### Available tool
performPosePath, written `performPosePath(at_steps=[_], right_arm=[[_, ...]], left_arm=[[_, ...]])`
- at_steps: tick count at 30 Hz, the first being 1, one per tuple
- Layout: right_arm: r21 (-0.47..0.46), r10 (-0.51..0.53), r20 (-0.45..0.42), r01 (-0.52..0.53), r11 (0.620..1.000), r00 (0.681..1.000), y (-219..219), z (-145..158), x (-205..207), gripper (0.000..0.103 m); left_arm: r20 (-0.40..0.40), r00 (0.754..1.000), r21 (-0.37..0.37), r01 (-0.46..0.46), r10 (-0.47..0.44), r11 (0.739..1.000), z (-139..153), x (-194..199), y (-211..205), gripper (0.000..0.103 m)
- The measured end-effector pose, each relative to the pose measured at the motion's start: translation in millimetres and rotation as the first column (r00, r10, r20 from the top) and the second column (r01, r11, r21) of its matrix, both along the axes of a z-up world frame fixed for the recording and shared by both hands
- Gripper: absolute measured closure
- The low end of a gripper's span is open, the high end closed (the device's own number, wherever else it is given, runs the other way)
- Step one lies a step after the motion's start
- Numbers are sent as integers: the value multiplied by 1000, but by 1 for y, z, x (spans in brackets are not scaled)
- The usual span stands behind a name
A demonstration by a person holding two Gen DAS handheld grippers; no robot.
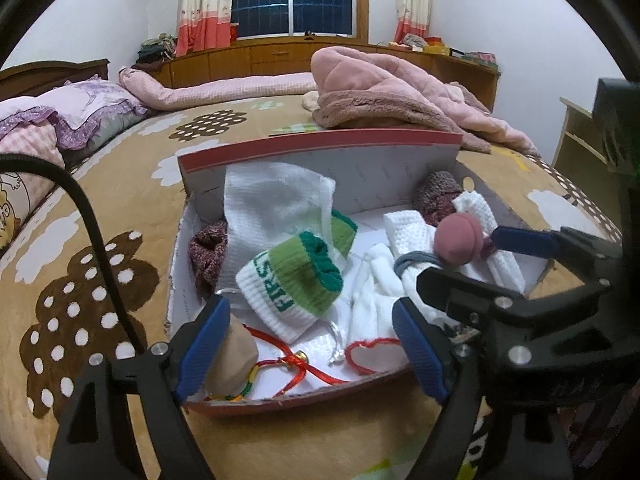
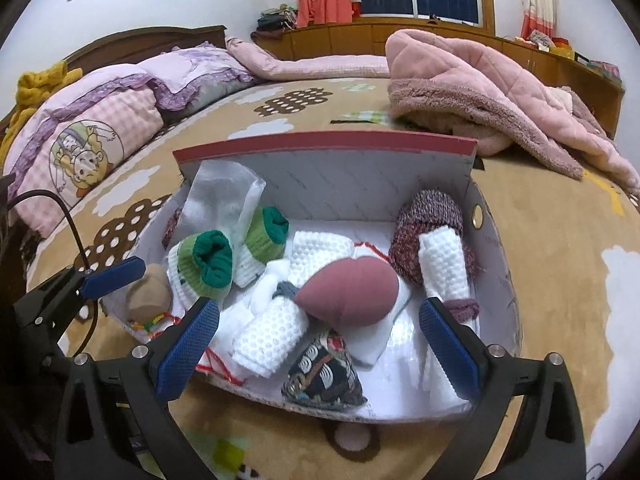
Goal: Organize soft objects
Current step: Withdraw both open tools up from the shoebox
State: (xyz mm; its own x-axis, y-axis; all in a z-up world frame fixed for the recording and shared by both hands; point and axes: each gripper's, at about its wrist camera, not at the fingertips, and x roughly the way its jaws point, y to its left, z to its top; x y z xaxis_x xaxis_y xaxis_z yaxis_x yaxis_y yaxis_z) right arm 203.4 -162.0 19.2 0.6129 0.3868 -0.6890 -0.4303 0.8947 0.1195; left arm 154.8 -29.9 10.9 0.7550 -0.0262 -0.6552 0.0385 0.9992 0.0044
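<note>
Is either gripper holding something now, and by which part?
Nothing is held. The left gripper and the right gripper both stand open above the red-rimmed cardboard box.

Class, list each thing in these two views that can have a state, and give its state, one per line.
Left gripper: open, holding nothing.
Right gripper: open, holding nothing.
Box: open, lid standing upright.
Green-cuffed socks: rolled, in box.
Pink pouch: lying on white cloths, untouched.
Curtains: drawn apart.
Pink blanket: crumpled on bed.
</note>
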Motion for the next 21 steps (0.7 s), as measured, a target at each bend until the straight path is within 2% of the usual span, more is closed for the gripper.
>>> performPosePath(at_steps=[11,16,21], right_arm=[[-12,-11,25,11,1000,1000,-1,0,-11,1],[-3,-36,55,36,999,998,-7,1,-17,1],[22,-71,47,70,997,996,-18,0,-21,1]], left_arm=[[42,999,-2,-14,14,1000,-1,-11,1,16],[54,998,-30,-18,20,999,-3,-12,-2,16],[63,998,-48,-27,30,998,-3,-18,-1,16]])
